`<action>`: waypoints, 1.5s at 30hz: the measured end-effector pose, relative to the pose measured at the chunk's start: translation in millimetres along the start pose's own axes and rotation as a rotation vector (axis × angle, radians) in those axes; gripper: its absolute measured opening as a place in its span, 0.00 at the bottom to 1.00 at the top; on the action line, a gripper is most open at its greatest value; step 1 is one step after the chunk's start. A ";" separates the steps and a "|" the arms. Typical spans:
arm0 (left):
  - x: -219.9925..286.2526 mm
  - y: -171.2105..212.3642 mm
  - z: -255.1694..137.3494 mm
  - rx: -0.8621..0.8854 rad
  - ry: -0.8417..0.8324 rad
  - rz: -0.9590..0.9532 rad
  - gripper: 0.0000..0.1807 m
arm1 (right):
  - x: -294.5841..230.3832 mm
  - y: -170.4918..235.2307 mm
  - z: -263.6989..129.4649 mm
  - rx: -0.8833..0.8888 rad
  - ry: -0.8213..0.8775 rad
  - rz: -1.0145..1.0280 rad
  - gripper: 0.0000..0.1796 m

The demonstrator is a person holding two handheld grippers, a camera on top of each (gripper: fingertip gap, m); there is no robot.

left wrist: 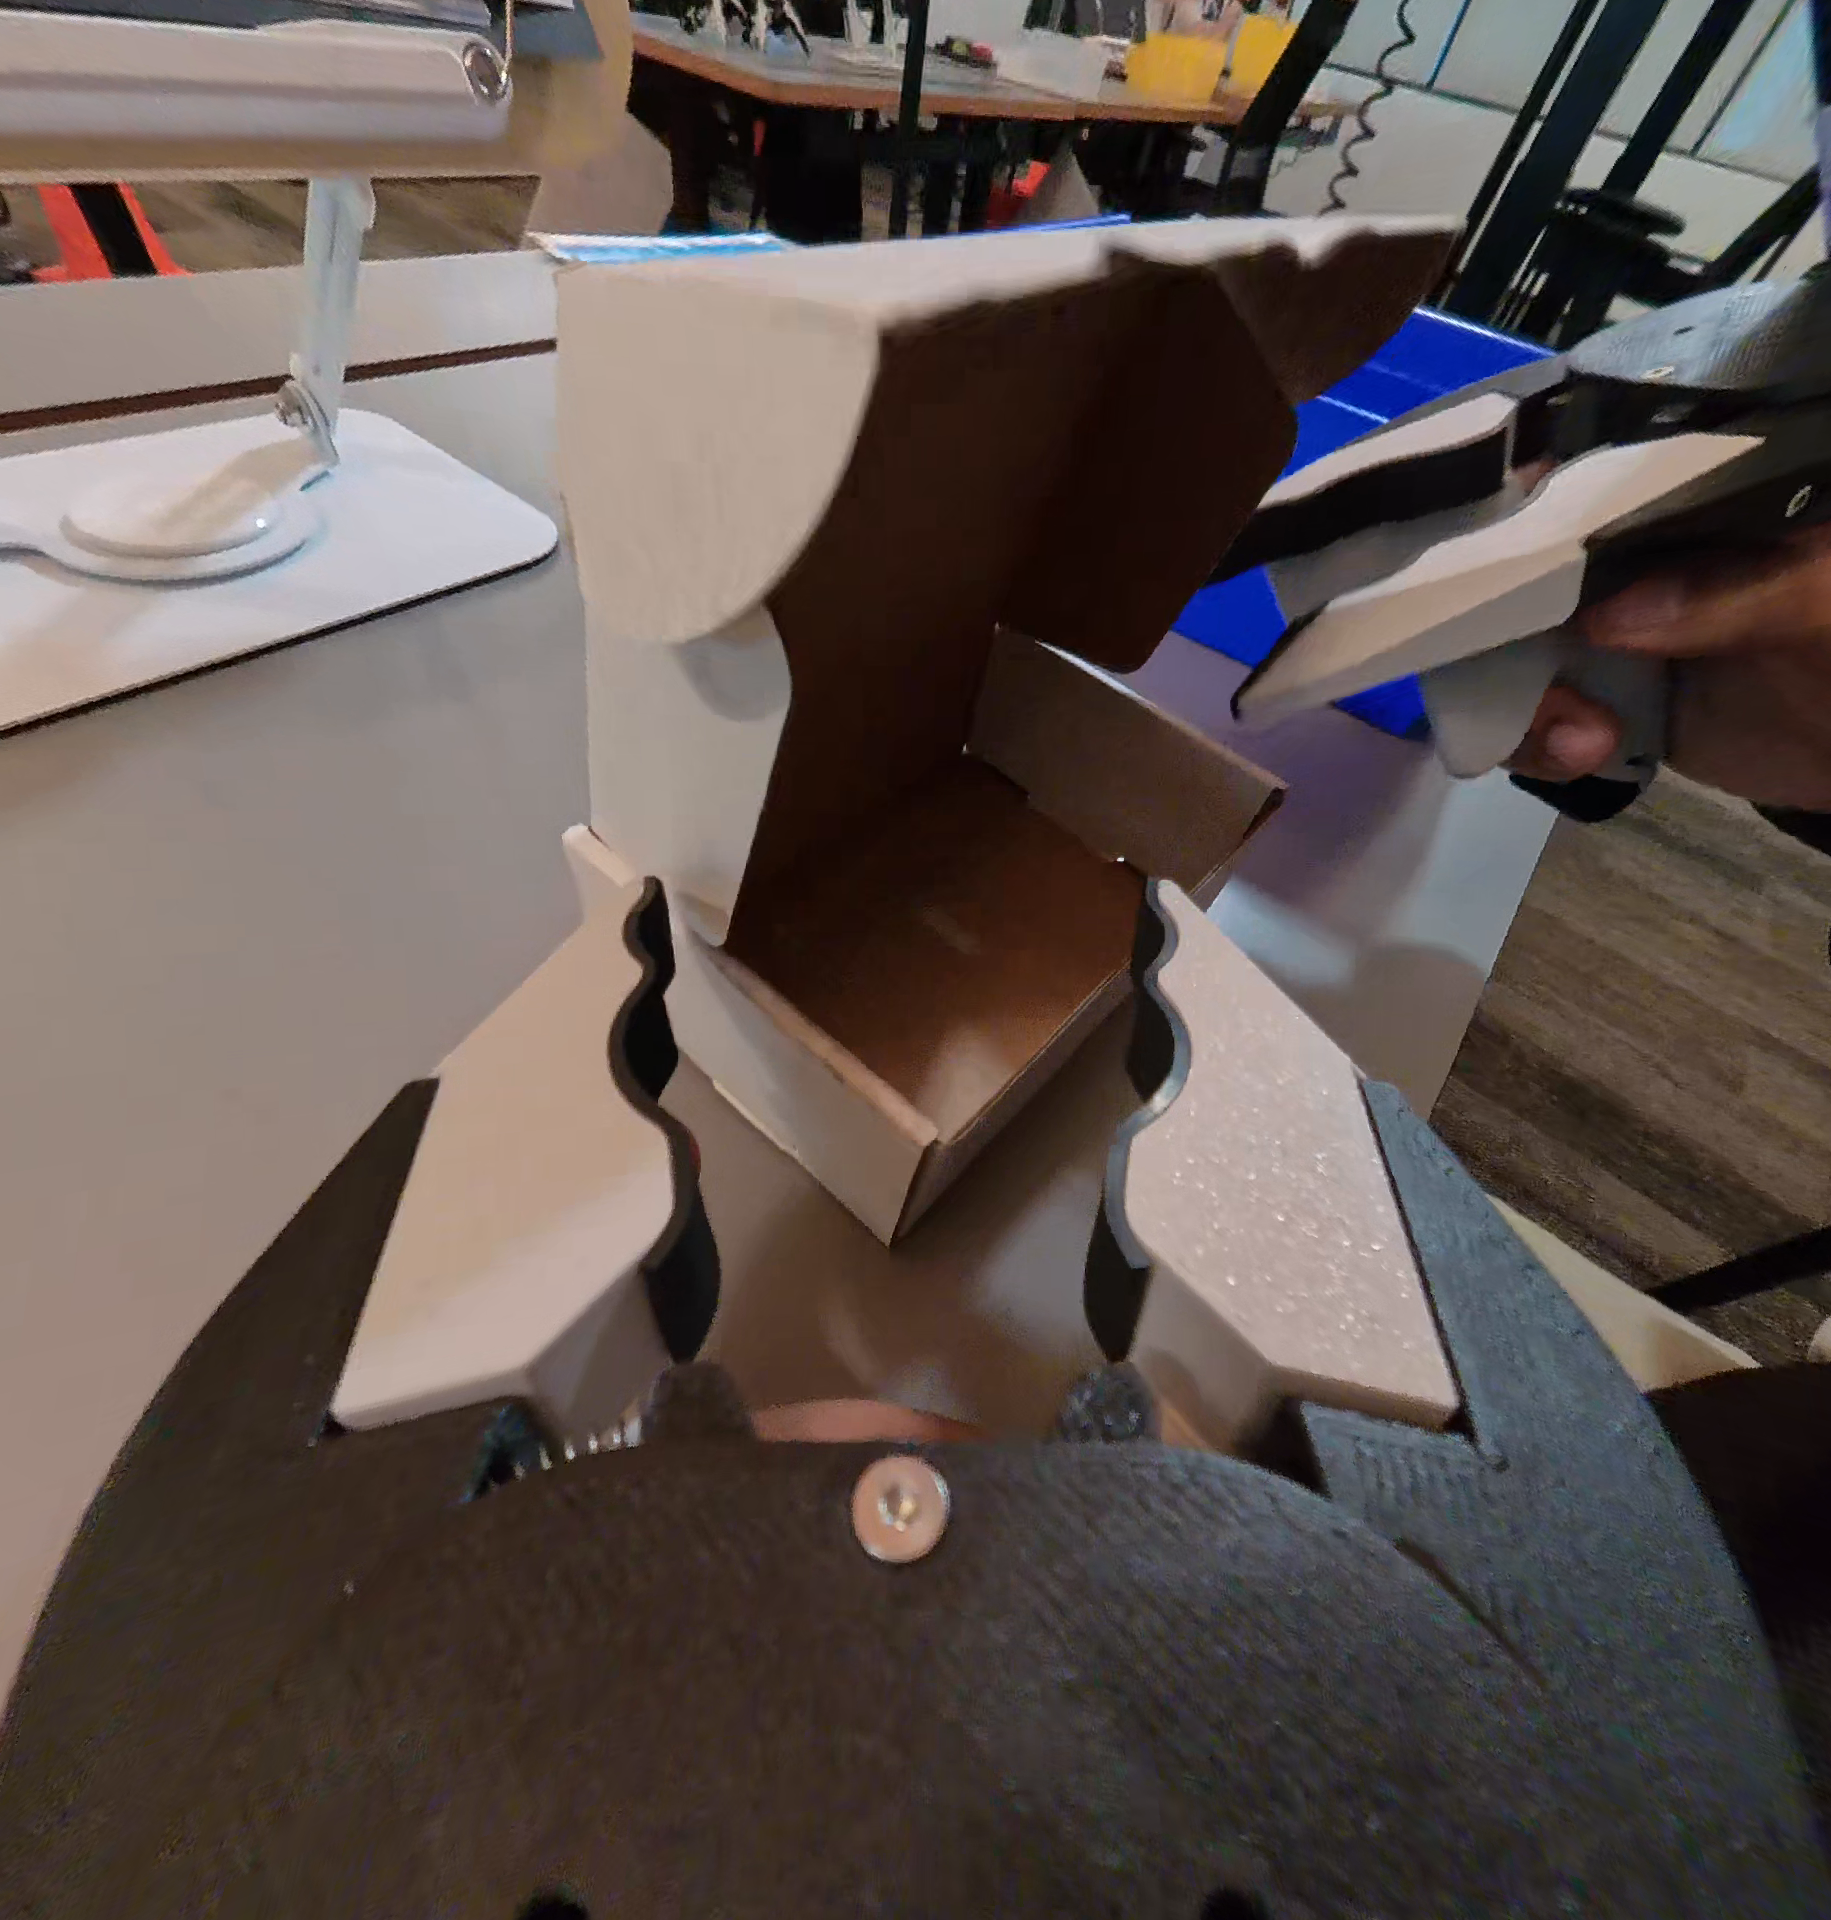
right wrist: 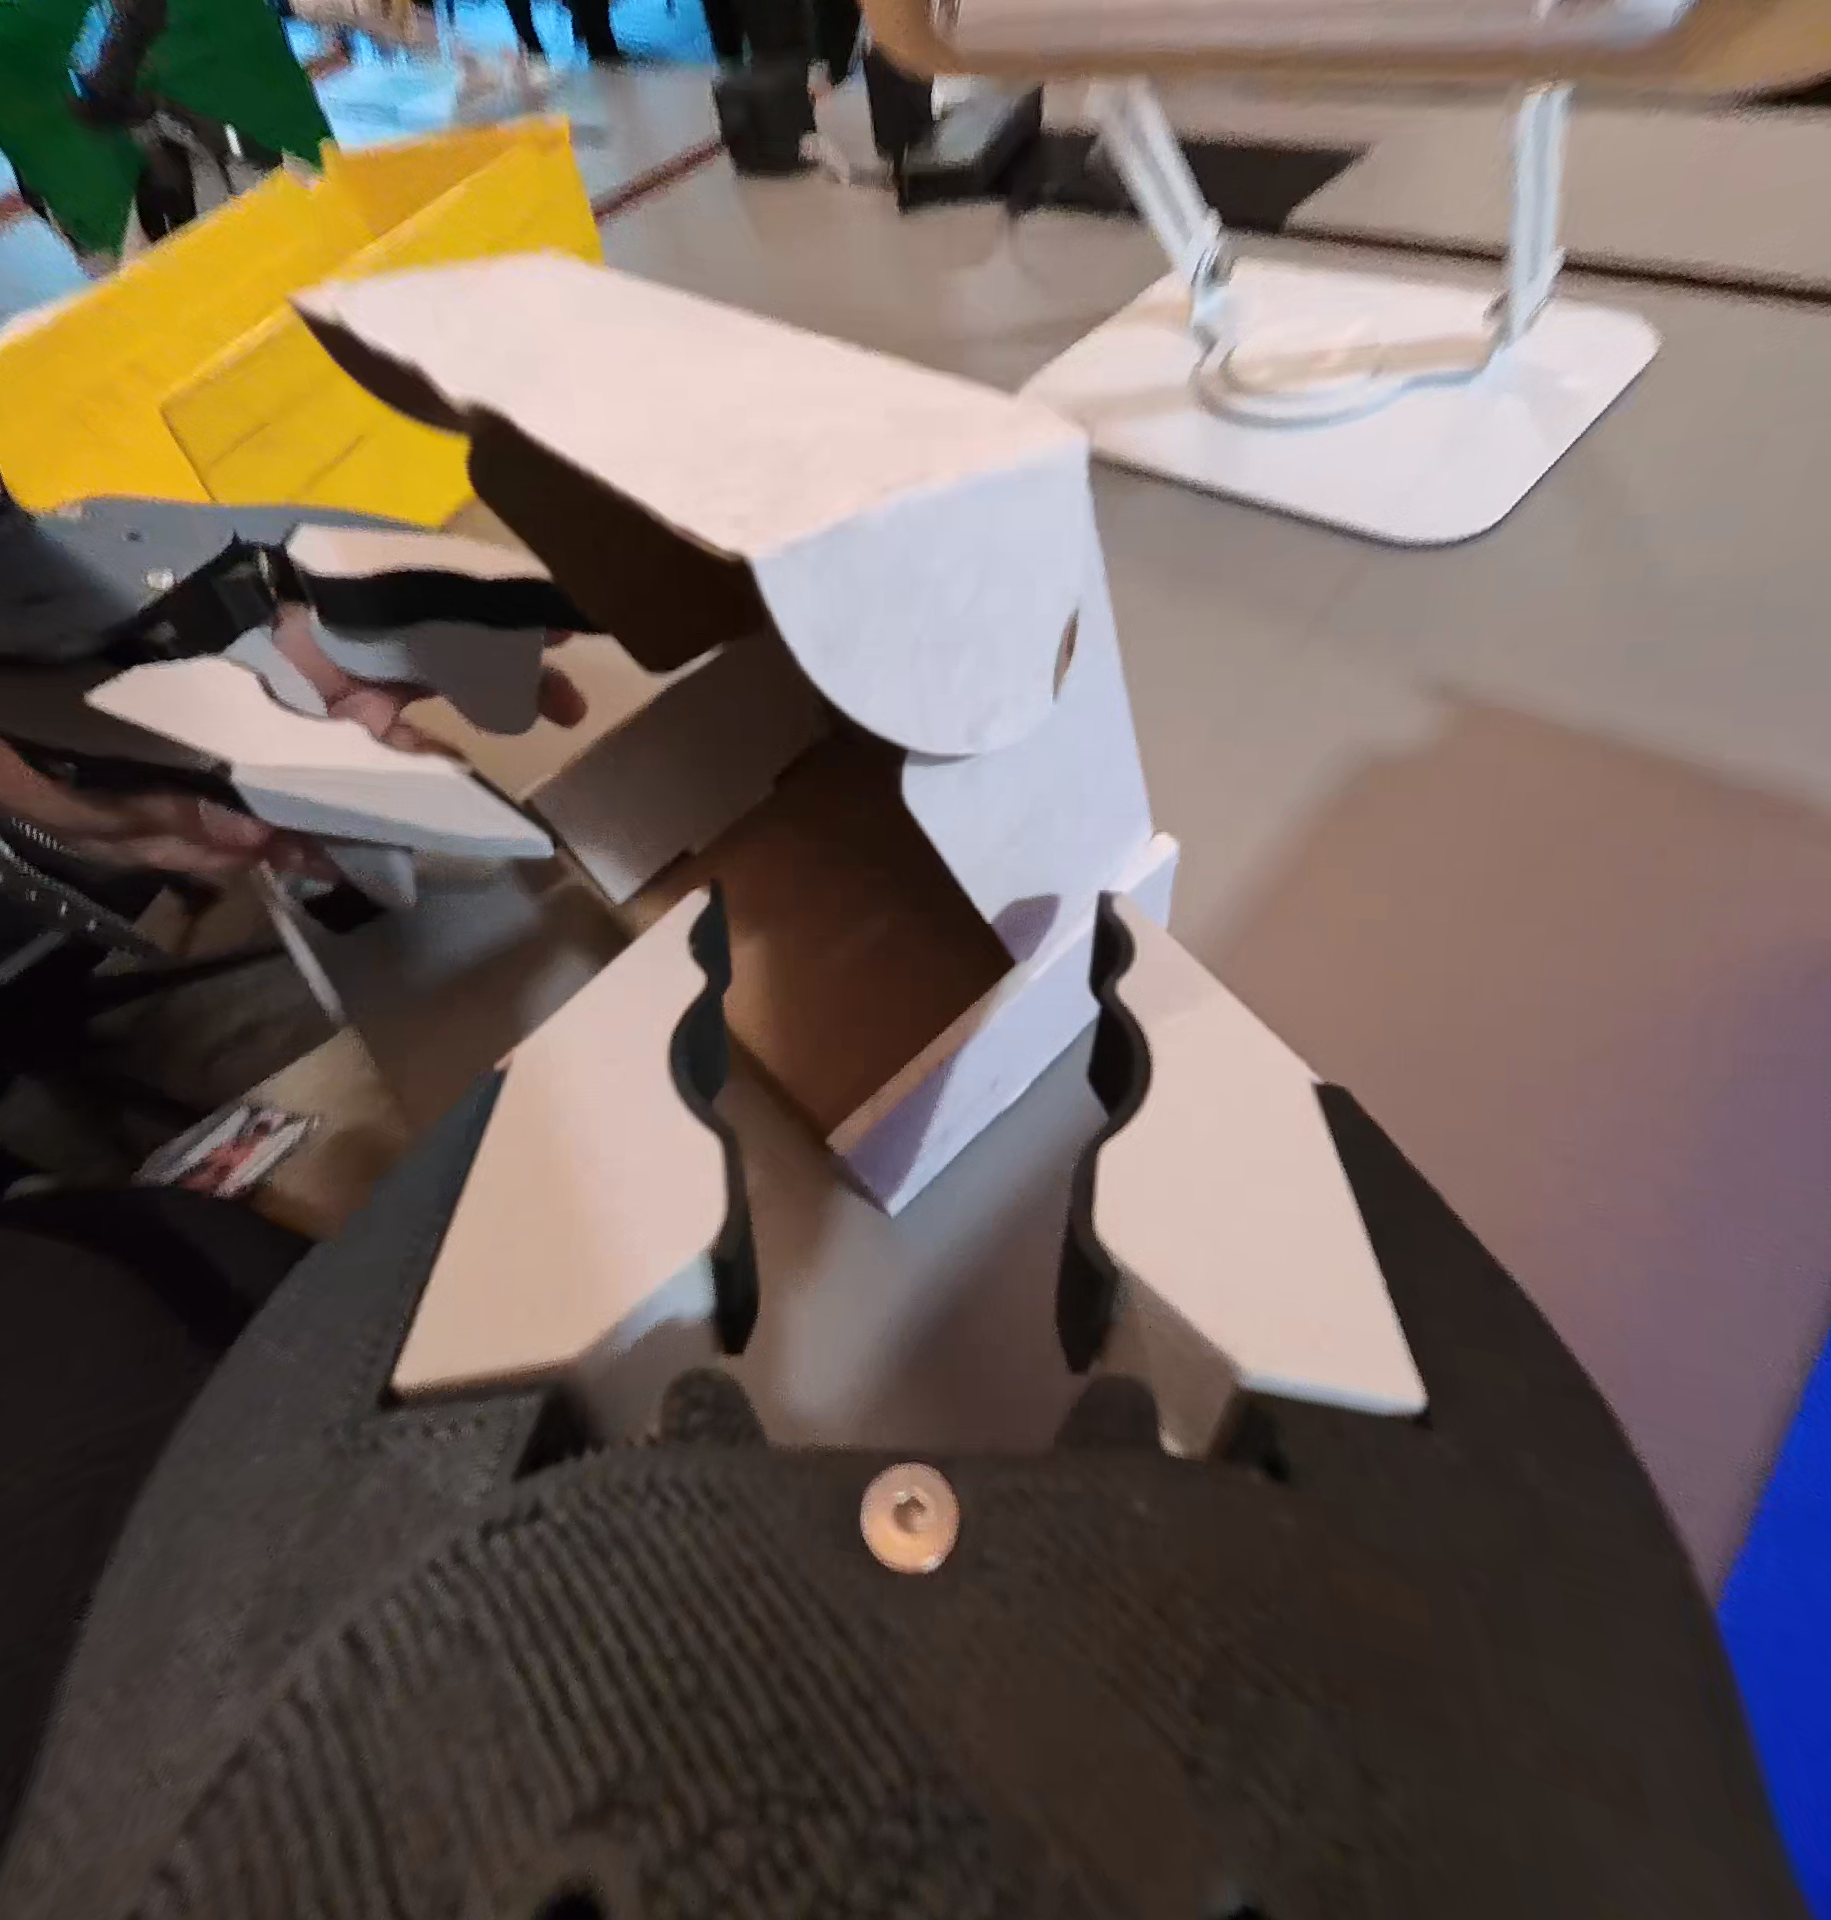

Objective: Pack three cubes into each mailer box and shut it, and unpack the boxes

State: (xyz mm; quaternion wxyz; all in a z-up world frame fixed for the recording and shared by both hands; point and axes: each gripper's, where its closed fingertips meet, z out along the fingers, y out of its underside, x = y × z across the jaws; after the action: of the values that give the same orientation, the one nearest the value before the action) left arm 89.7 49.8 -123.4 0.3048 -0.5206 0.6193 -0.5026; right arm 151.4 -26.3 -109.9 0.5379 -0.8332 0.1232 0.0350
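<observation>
A white mailer box point(left wrist: 682, 436) with a brown inside stands open on the grey table, its lid raised and its side flaps loose. I see its bare brown floor and no cubes. My left gripper point(left wrist: 900, 904) is open, with the box's near corner between its fingers, not clamped. My right gripper point(left wrist: 1264, 623) shows at the right of that view, open, beside the lid's side flap. In the right wrist view the same box point(right wrist: 890, 499) fills the middle. My right gripper point(right wrist: 909, 914) is open around its near corner. My left gripper point(right wrist: 547, 727) is at the left, by the box's side flap.
A white stand with a flat base point(left wrist: 215, 540) is on the table behind the box; it also shows in the right wrist view point(right wrist: 1358, 416). A blue box point(left wrist: 1410, 416) lies to the right, yellow boxes point(right wrist: 267, 364) to the left. The table edge and floor point(left wrist: 1669, 987) are at the right.
</observation>
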 end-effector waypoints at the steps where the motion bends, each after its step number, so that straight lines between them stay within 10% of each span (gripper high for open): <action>1: -0.5 -0.9 -2.4 0.011 -0.006 0.004 0.48 | 2.2 -5.7 -2.7 0.055 0.006 0.004 0.39; 19: 1.5 3.9 -2.7 -0.008 0.034 0.060 0.48 | -11.6 9.3 15.9 0.060 -0.115 0.077 0.40; 32: -12.7 -8.0 -26.9 0.075 -0.200 0.328 0.46 | -7.6 2.8 -20.1 0.150 0.144 -0.155 0.36; 41: -6.7 -23.7 -34.0 0.162 -0.283 0.473 0.10 | -19.2 2.5 -19.4 0.112 0.183 -0.343 0.08; 45: 0.1 -16.2 -34.8 0.128 -0.240 0.438 0.10 | -21.3 13.7 -18.9 0.025 0.216 -0.409 0.03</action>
State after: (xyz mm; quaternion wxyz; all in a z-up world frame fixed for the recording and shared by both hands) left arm 63.8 61.1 -97.4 0.5098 -0.4097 0.6436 -0.3975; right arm 126.1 -45.2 -110.0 0.5276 -0.8331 0.0091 -0.1657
